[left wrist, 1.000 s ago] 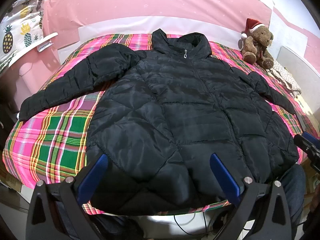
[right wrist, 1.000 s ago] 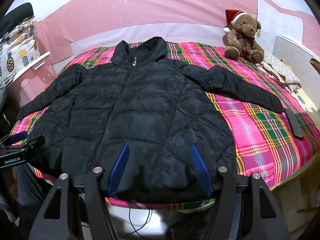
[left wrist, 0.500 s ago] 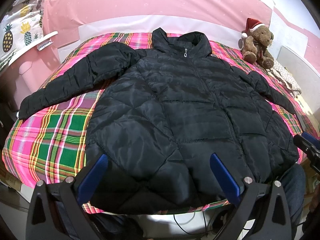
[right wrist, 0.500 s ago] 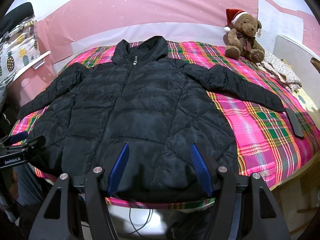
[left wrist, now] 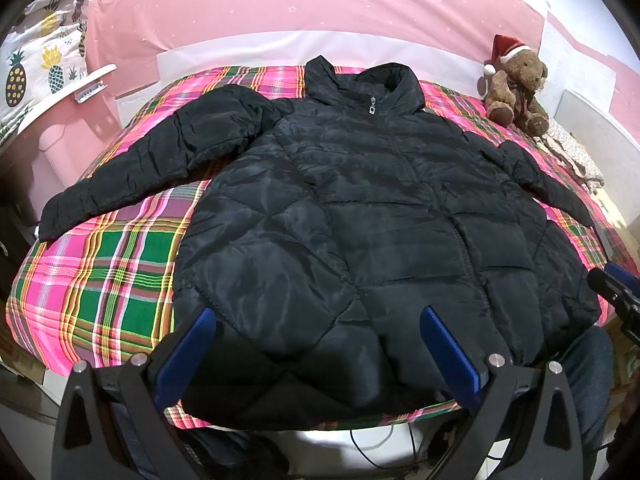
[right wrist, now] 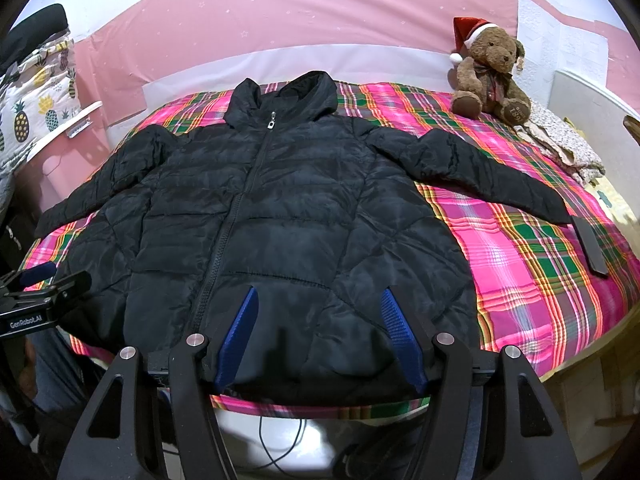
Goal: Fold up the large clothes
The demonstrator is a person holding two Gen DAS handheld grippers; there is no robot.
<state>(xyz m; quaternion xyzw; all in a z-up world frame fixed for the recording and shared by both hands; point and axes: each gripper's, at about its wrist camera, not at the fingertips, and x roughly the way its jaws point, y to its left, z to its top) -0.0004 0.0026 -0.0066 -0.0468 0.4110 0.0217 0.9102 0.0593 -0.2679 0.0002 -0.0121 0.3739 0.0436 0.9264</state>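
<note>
**A:** ok so the black puffer jacket [left wrist: 360,216] is laid out flat, zipped up, front side up on the plaid bedspread [left wrist: 104,280], both sleeves spread out to the sides. Hem's right at the near edge of the bed. Nothing folded yet as far as I can tell.

**B:** and the grippers?

**A:** left gripper [left wrist: 320,344] has its jaws wide apart, nothing between them, just hanging over the hem. Right gripper [right wrist: 320,328] same deal, spread wide and empty, over the hem near the zipper.

**B:** what worries me is the fabric. Shiny, puffy, slippery-looking. Pinch only the outer shell and I bet it slides out of the pads mid-fold, or you lift one layer and the back stays put.

**A:** yeah. Also the padding probably springs back, so a folded sleeve might just flop open again.

**B:** the right sleeve [right wrist: 492,176] ends just beside that dark flat thing [right wrist: 590,248] on the bed. Drag the cuff carelessly and that could go with it, maybe off the edge.

**A:** teddy bear [right wrist: 490,76] and the floral cloth [right wrist: 568,144] are well apart from the body of the jacket though, so I'd guess they're fine.

**B:** hem overhanging the edge is the other one. Pull toward you and the whole jacket could slip off.
</note>
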